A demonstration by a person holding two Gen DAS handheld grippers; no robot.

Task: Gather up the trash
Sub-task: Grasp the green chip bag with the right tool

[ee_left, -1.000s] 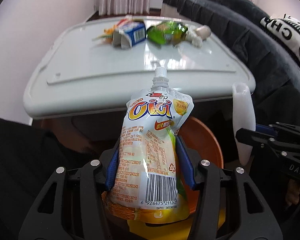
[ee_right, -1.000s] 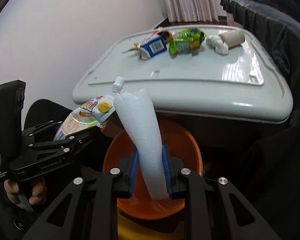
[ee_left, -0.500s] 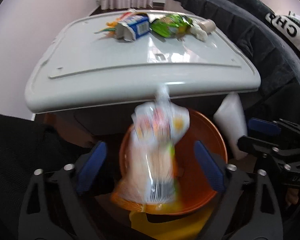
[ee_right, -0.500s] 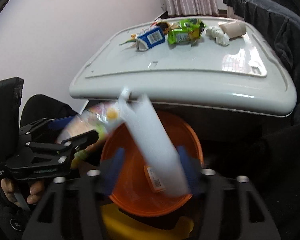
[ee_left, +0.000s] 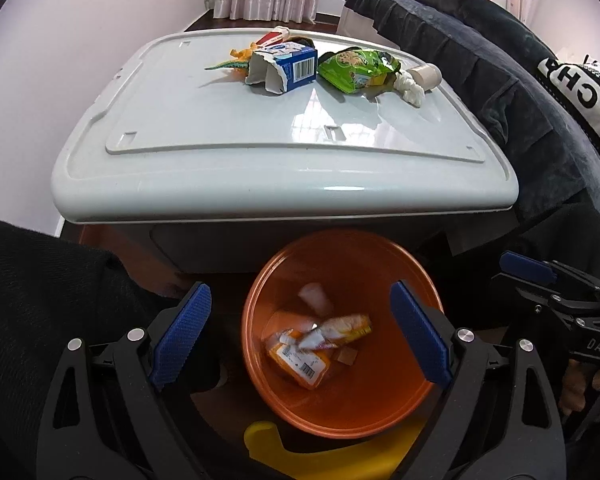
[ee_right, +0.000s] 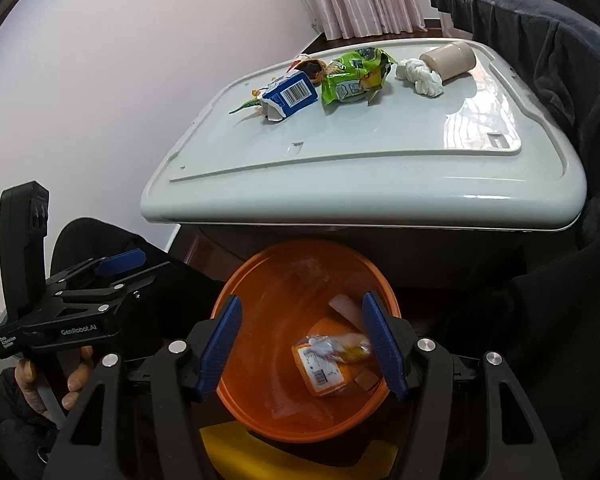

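Note:
Both grippers hang open and empty over an orange bin (ee_left: 396,412) (ee_right: 260,412) below the table's front edge. My left gripper (ee_left: 300,332) and my right gripper (ee_right: 302,346) each frame its mouth. Inside lie the juice pouch (ee_left: 336,330) (ee_right: 340,346), a white foam piece (ee_left: 314,296) (ee_right: 346,308) and an orange packet (ee_left: 300,364) (ee_right: 320,368). On the white table (ee_left: 260,160) (ee_right: 380,168) remain a blue carton (ee_left: 288,66) (ee_right: 290,94), a green snack bag (ee_left: 356,68) (ee_right: 354,76), a white wad (ee_left: 410,90) (ee_right: 420,78) and a beige cup (ee_left: 428,74) (ee_right: 452,58).
A toy dinosaur (ee_left: 232,64) and a red-white wrapper (ee_left: 274,36) lie behind the carton. A dark coat (ee_left: 520,92) covers the right side. A yellow object (ee_left: 320,452) sits under the bin. A wall stands to the left.
Both grippers opened. The juice pouch fell from the left one and the foam piece from the right one into the orange bin.

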